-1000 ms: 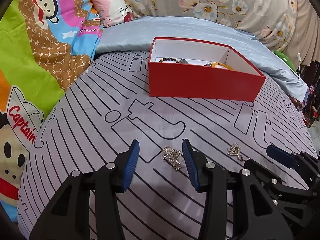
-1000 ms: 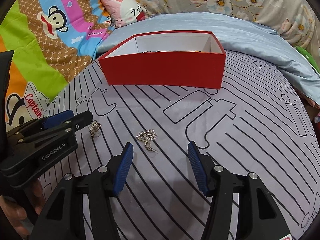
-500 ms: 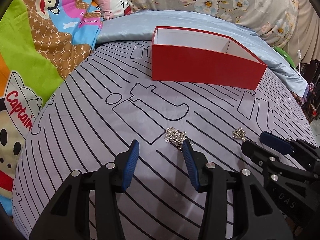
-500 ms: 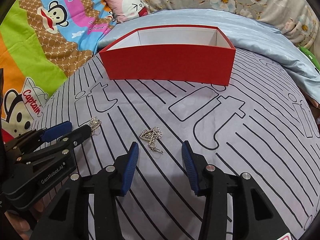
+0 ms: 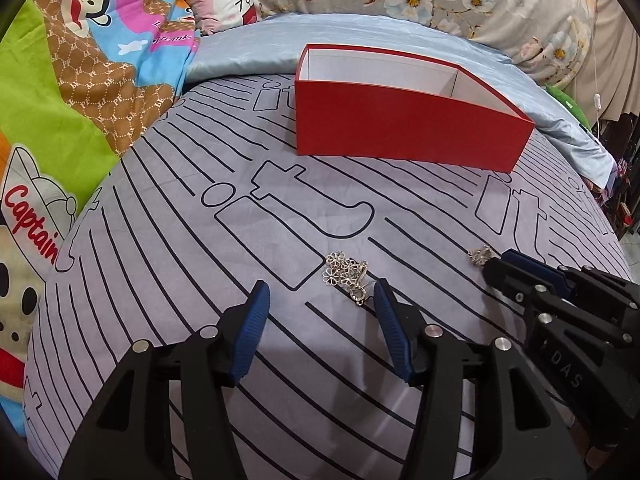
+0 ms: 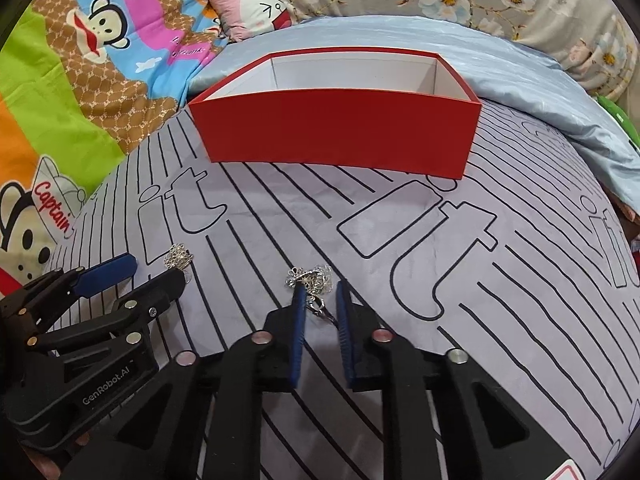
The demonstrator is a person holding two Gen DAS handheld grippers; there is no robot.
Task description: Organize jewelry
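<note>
- A grey bedsheet with black stripes carries an open red cardboard box at the far side.
- Right gripper, jaws just closing, clenches a tangled silver chain; lift gently so it doesn't slip.
- Left gripper, jaws just widening, is released, its right fingertip beside a silver flower-link bracelet; centre before squeezing.

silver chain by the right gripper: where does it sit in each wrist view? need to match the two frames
Left wrist view: the silver chain is a small bunch at right of centre, at the tips of the right gripper.
Right wrist view: the same chain sits at lower centre, between that gripper's closed-in blue pads.
Shared landmark: the red box, straight beyond the chain in both.
</note>
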